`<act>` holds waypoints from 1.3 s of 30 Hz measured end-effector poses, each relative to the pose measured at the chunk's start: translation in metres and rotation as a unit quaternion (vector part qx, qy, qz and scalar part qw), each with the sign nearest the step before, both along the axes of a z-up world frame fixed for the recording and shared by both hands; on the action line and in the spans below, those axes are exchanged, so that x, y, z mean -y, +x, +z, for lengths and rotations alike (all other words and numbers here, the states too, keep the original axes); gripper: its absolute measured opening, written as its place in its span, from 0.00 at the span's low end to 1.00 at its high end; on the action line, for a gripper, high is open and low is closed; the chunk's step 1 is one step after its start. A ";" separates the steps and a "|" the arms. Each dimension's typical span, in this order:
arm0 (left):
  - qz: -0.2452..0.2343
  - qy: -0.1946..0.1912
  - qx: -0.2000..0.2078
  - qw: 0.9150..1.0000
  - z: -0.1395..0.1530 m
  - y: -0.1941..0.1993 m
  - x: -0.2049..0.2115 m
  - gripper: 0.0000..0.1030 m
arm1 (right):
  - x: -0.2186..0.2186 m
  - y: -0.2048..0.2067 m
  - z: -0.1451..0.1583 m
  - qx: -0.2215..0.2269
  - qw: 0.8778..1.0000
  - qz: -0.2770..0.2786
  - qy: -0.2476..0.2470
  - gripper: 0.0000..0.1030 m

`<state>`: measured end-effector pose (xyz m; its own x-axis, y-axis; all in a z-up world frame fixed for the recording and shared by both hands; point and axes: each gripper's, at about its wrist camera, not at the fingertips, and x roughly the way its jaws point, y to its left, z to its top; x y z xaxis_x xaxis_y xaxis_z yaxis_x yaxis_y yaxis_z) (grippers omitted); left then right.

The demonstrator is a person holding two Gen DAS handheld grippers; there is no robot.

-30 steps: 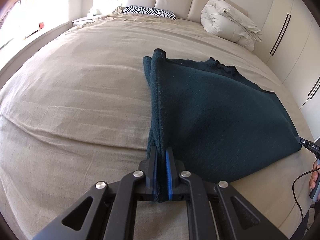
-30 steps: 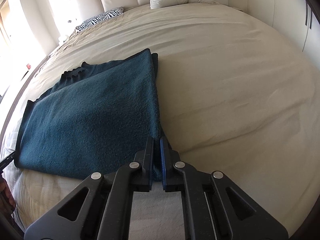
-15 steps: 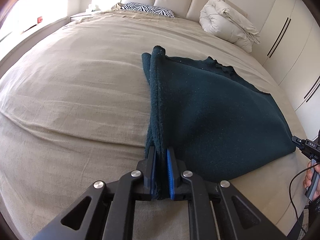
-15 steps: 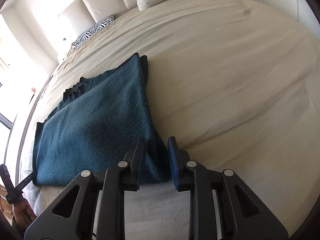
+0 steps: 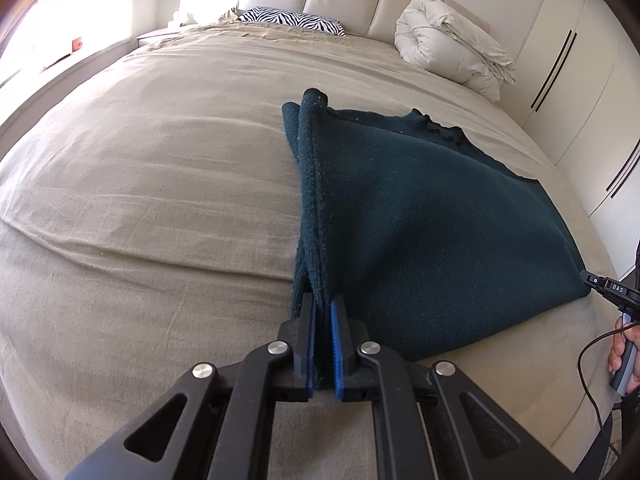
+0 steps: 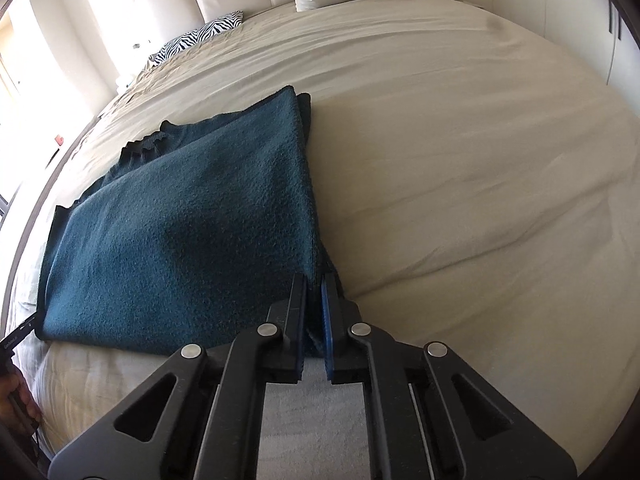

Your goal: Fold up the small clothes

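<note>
A dark teal fleece garment (image 5: 420, 216) lies folded on the beige bed; it also shows in the right wrist view (image 6: 188, 232). My left gripper (image 5: 323, 312) is shut on the garment's near left corner, with doubled fabric edges between the blue pads. My right gripper (image 6: 314, 284) is shut on the garment's near right corner. The right gripper's tip also shows at the right edge of the left wrist view (image 5: 608, 290), next to the garment's corner. The garment's ribbed hem (image 6: 146, 146) lies at the far side.
The bed sheet (image 5: 160, 200) spreads wide to the left and far side. A rolled white duvet (image 5: 452, 44) and a zebra-print pillow (image 5: 292, 20) lie at the headboard. Wardrobe doors (image 5: 580, 80) stand to the right. The bed's near edge (image 6: 100, 380) is just below the garment.
The right gripper opened half a second ago and has now shut again on the garment's corner. The left gripper has kept its hold and barely moved.
</note>
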<state>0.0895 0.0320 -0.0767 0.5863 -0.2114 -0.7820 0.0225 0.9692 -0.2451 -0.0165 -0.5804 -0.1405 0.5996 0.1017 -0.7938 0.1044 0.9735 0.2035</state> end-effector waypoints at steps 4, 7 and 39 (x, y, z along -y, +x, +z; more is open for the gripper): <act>0.002 -0.008 -0.003 1.000 -0.002 0.003 -0.002 0.08 | 0.002 -0.001 -0.003 -0.001 1.000 0.000 0.006 0.05; 0.003 -0.018 -0.009 1.000 -0.004 0.005 -0.005 0.08 | 0.002 -0.002 -0.004 -0.004 1.000 0.001 0.006 0.05; 0.006 -0.003 0.059 0.998 0.066 0.028 0.003 0.52 | 0.010 -0.008 0.057 0.098 0.989 -0.014 0.111 0.69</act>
